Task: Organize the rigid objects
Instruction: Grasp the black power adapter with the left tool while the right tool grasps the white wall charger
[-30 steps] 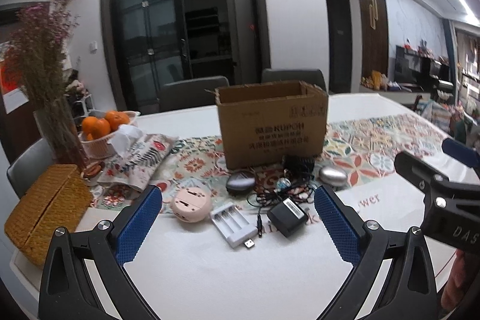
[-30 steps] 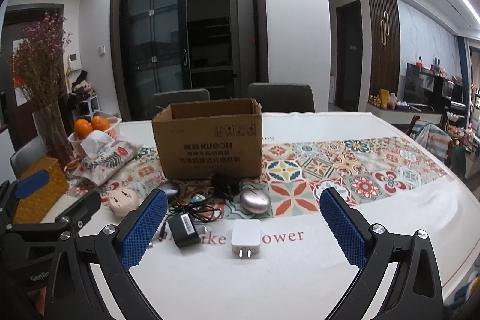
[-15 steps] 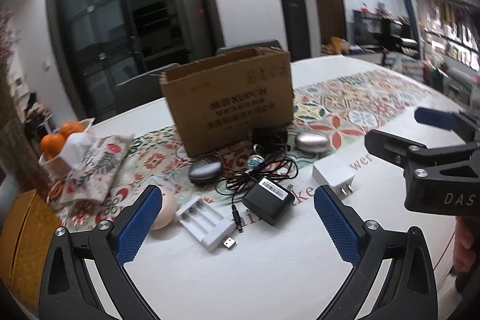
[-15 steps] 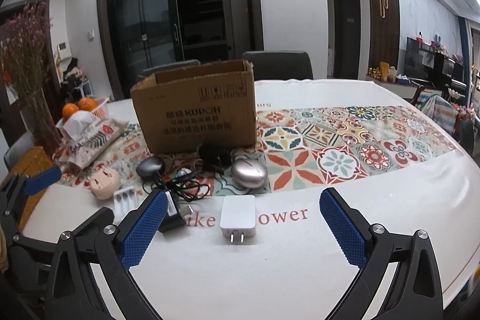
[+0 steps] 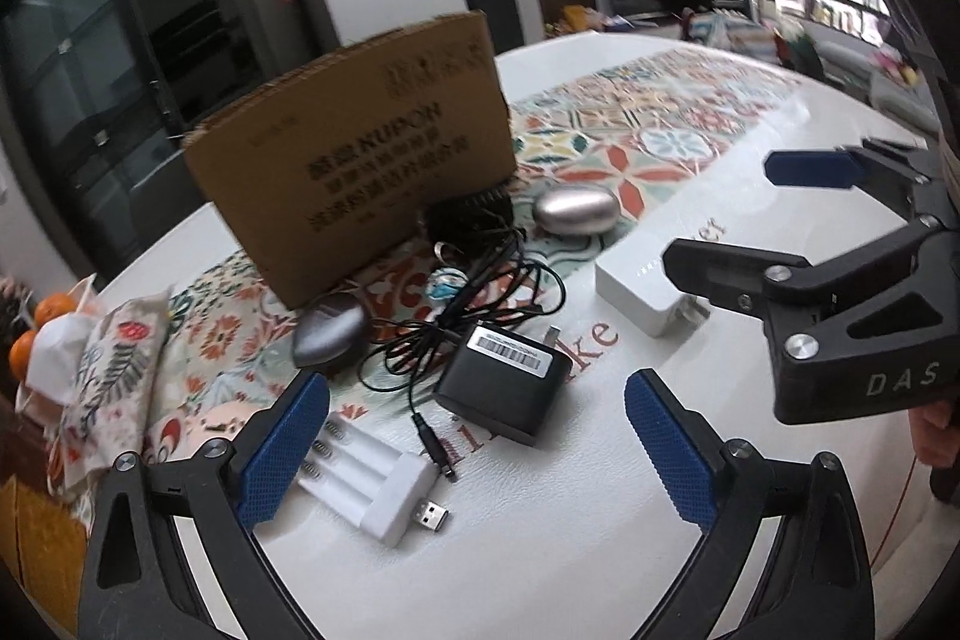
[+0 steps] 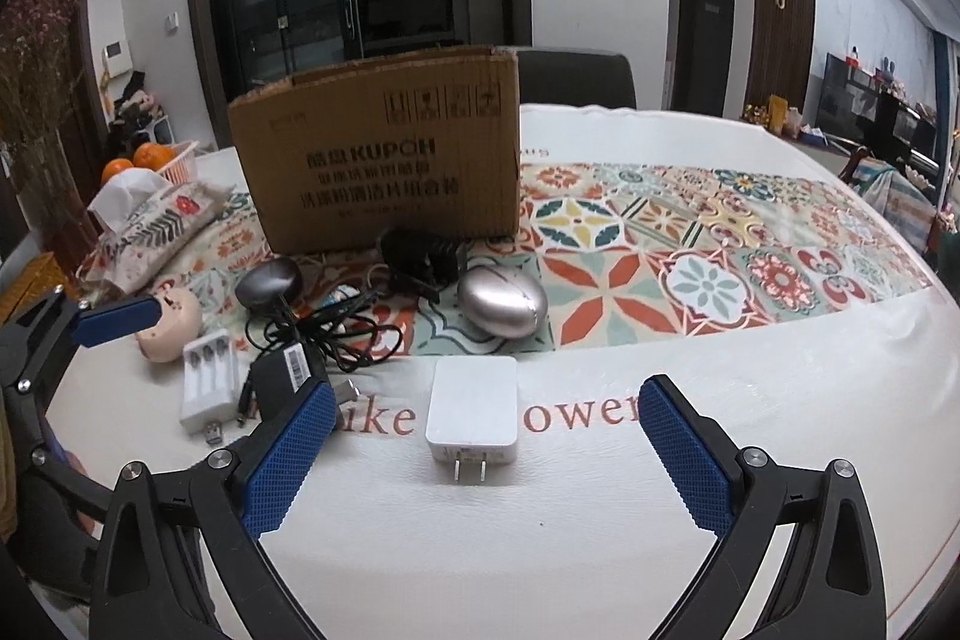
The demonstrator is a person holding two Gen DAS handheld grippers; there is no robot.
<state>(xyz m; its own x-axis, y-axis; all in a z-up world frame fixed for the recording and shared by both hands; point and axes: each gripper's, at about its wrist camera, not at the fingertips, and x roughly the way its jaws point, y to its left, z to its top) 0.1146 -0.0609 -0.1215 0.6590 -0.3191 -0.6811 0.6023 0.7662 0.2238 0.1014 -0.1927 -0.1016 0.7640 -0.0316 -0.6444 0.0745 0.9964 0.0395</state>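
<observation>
Between the right gripper's (image 6: 486,454) spread fingers, the white charger (image 6: 472,410) lies flat, prongs toward the camera.

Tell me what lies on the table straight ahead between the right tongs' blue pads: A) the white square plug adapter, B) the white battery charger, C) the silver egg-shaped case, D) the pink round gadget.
A: in the right wrist view the white square plug adapter lies flat on the white tablecloth, prongs toward the camera, centred between the open right tongs, untouched.

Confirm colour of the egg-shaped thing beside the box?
Brushed silver egg-shaped thing, clearest in the right wrist view.
</observation>
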